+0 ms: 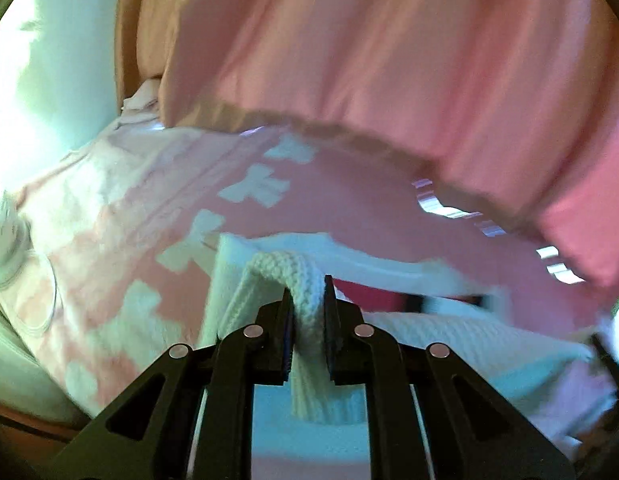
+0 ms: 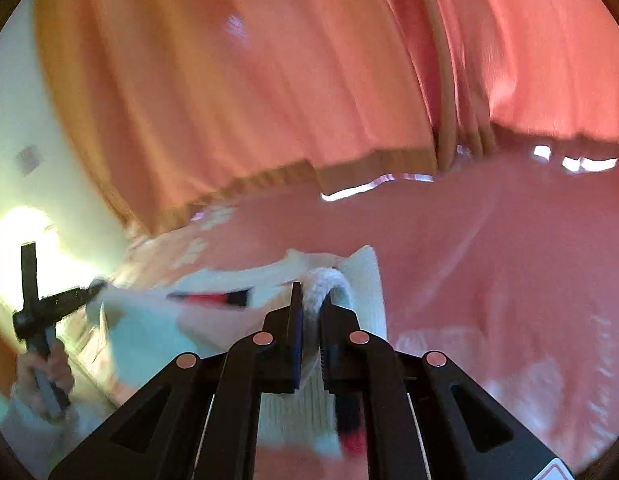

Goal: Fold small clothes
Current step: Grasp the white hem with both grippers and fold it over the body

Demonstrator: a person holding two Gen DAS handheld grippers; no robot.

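Observation:
A small white knitted garment [image 1: 449,344] with a red and black stripe hangs stretched between both grippers, above a pink bedspread with white patches [image 1: 121,216]. My left gripper [image 1: 308,292] is shut on a ribbed white edge of the garment [image 1: 305,280]. My right gripper [image 2: 311,296] is shut on the opposite ribbed edge [image 2: 325,280]. In the right wrist view the garment [image 2: 149,328] runs left to the other gripper [image 2: 53,304], held by a hand. The image is motion-blurred.
A pink curtain [image 1: 369,48] hangs behind the bed, its hem just above the bedspread [image 2: 489,260]. A pale wall [image 2: 13,128] stands at the left. Light shows under the curtain hem.

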